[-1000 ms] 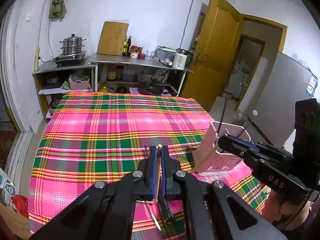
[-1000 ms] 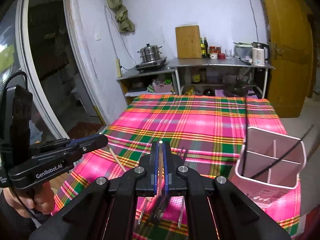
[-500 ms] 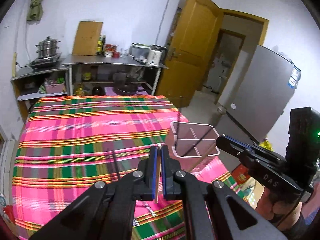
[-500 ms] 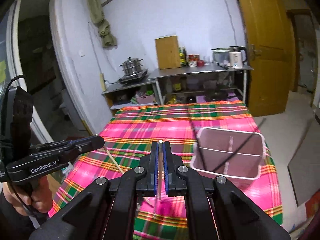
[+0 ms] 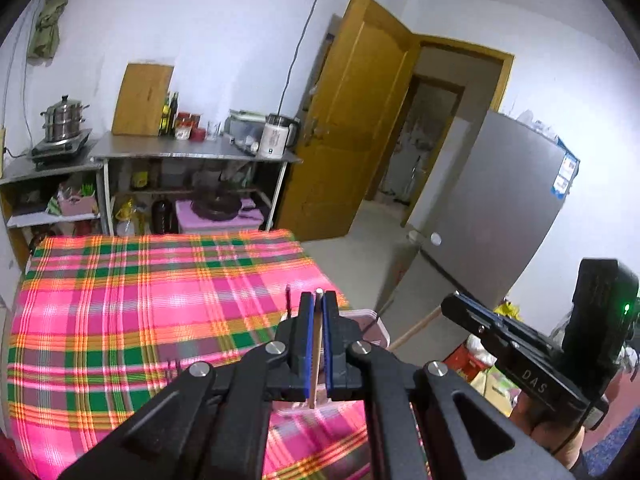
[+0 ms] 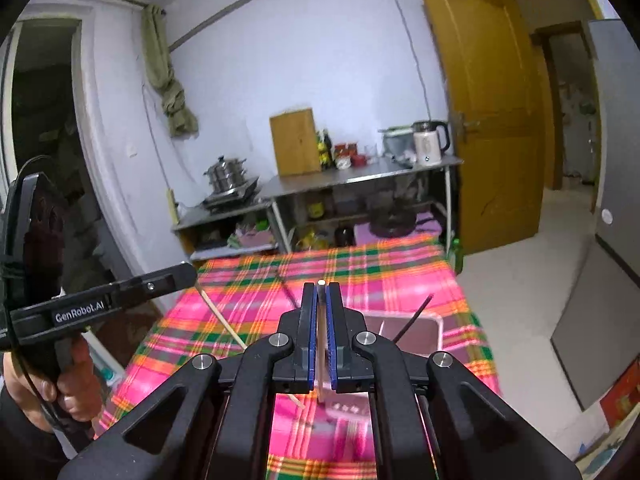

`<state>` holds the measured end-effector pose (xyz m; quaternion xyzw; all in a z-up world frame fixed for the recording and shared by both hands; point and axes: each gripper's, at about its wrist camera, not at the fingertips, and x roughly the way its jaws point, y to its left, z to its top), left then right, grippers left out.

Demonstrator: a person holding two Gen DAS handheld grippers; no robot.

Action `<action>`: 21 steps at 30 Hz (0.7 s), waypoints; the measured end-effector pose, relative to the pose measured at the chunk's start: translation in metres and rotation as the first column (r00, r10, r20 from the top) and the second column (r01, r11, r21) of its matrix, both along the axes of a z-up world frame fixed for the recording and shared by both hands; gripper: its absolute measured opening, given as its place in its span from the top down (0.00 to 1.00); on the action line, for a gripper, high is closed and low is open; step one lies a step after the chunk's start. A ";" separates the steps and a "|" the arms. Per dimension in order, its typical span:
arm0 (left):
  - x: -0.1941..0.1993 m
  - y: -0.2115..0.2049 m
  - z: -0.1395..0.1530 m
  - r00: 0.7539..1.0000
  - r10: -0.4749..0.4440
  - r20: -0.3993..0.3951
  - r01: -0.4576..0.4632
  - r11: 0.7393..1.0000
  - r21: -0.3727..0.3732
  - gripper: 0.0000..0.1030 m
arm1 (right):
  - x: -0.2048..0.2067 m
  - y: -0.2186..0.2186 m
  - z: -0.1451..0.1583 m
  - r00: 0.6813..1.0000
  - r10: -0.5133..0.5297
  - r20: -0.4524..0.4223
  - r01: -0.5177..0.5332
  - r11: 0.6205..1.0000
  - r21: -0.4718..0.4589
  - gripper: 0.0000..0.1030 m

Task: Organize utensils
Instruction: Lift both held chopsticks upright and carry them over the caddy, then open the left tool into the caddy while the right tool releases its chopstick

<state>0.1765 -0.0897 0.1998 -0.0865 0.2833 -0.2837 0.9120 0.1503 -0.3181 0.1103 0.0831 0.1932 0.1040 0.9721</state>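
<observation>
Left gripper (image 5: pixel 319 312): blue-padded jaws pressed together on a wooden chopstick (image 5: pixel 315 350), held above the plaid tablecloth (image 5: pixel 120 304).
Left chopstick axis: runs along the fingers, round end showing just past the pad tips, the other end poking out below and behind the pads.
Left chopstick look: pale, bare wood, thin and straight.
Right gripper (image 6: pixel 321 296): jaws pinching a second wooden chopstick (image 6: pixel 321 354) the same way, long axis in line with the fingers, tip level with the pad ends.
Right chopstick look: light wood, slim; its lower end hangs out beneath the pads.
Holder (image 6: pixel 424 334): pink-white compartment box on the cloth near the table's right edge, mostly hidden behind the fingers in both views; dark chopsticks (image 6: pixel 414 316) lean out of it at a slant.
Left wrist view only: the right gripper (image 5: pixel 460 309) seen from the side at the right, with its chopstick (image 5: pixel 414 329) sloping down-left toward the holder (image 5: pixel 378 326); a grey fridge (image 5: pixel 492 216).
Right wrist view only: the left gripper (image 6: pixel 188 276) at the left, its chopstick (image 6: pixel 222 318) slanting down to the right over the cloth; the person's hand (image 6: pixel 60 384) on the handle; divider walls inside the holder.
</observation>
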 end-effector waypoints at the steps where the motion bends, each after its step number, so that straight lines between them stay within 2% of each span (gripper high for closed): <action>1: 0.002 -0.001 0.004 1.000 0.000 0.008 0.000 1.000 -0.005 0.96 | 0.001 -0.003 0.003 1.000 -0.005 0.009 0.005 1.000 0.002 0.96; 4: 0.013 -0.008 0.010 1.000 0.001 0.022 0.000 1.000 -0.016 0.96 | 0.006 -0.011 0.008 1.000 -0.019 0.020 0.019 1.000 0.009 0.96; 7: 0.024 -0.014 0.004 1.000 0.000 0.012 0.000 1.000 -0.015 0.96 | 0.015 -0.014 0.003 1.000 -0.029 0.010 0.029 1.000 0.012 0.96; 21: 0.066 -0.028 -0.072 0.990 0.009 -0.141 -0.005 0.999 0.033 0.96 | 0.056 -0.027 -0.066 0.987 -0.034 -0.155 0.041 0.998 0.042 0.96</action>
